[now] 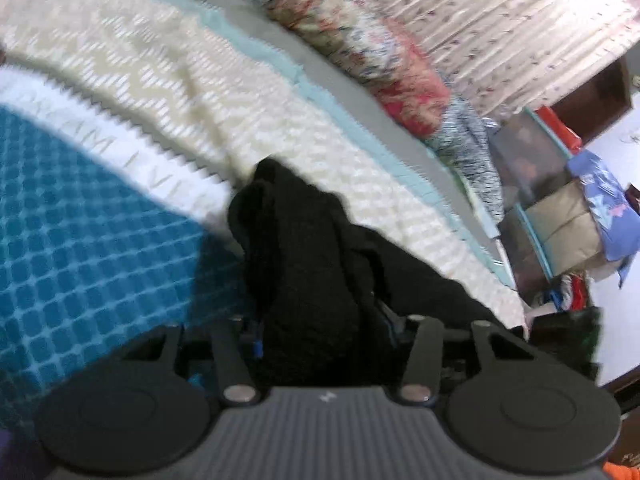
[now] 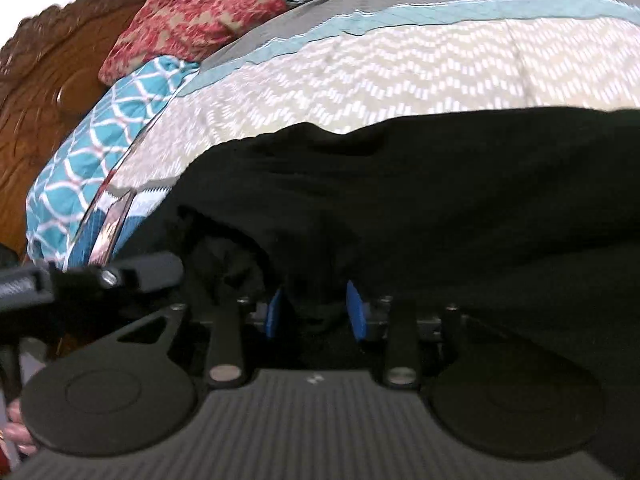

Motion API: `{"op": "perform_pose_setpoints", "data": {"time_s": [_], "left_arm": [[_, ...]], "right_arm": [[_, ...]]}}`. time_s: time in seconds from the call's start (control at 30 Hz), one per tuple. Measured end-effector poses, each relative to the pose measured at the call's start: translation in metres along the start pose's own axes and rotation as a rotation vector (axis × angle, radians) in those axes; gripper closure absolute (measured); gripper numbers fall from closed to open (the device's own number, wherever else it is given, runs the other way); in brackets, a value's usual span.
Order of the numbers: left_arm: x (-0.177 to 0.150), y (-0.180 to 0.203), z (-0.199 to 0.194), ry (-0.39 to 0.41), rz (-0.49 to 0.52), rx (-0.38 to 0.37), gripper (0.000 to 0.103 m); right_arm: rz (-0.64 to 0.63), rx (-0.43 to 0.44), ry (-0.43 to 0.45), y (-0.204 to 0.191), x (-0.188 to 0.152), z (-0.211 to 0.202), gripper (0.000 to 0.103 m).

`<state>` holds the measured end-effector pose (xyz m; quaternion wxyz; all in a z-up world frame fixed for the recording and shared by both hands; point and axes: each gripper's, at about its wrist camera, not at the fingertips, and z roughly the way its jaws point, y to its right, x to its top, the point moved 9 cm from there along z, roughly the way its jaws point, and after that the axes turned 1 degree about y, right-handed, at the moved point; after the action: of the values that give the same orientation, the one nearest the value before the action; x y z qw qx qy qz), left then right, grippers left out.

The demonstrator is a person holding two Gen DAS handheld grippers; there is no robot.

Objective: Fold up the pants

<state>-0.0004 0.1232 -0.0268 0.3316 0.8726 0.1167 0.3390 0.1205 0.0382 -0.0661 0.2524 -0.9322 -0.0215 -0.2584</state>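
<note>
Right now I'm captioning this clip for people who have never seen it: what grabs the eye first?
The black pants dominate, bunched between the blue pads of the right gripper and rising in a dark heap from the left gripper. Behind them spreads a cream zigzag bedspread, with a red floral quilt at its far edge.

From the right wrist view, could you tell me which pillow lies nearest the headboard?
The red floral pillow; the teal lattice pillow lies in front of it.
</note>
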Motion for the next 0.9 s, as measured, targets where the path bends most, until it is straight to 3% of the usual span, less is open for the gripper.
{"op": "perform_pose_setpoints", "data": {"time_s": [0.2,0.33,0.43,0.53,0.63,0.73,0.9], "left_arm": [[0.003,0.085,0.011,0.025,0.276,-0.011,0.058],[0.004,0.141,0.037,-0.003,0.364,-0.084,0.058],[-0.012,0.182,0.067,-0.048,0.431,-0.122,0.055],[-0.043,0.208,0.105,-0.135,0.494,-0.122,0.029],[-0.058,0.218,0.111,-0.192,0.507,-0.127,0.027],[-0.055,0.215,0.094,-0.16,0.485,-0.146,0.022],[-0.023,0.175,0.072,-0.116,0.305,-0.09,0.02]], "right_arm": [[0.134,0.098,0.093,0.022,0.011,-0.028,0.066],[0.195,0.089,0.193,0.048,0.02,-0.064,0.066],[0.223,0.0,0.262,0.084,0.019,-0.1,0.066],[0.26,-0.157,0.319,0.126,0.011,-0.137,0.063],[0.346,-0.224,0.364,0.157,-0.003,-0.168,0.062],[0.407,-0.212,0.435,0.17,-0.013,-0.197,0.06],[0.415,-0.087,0.5,0.155,-0.003,-0.195,0.026]]}}
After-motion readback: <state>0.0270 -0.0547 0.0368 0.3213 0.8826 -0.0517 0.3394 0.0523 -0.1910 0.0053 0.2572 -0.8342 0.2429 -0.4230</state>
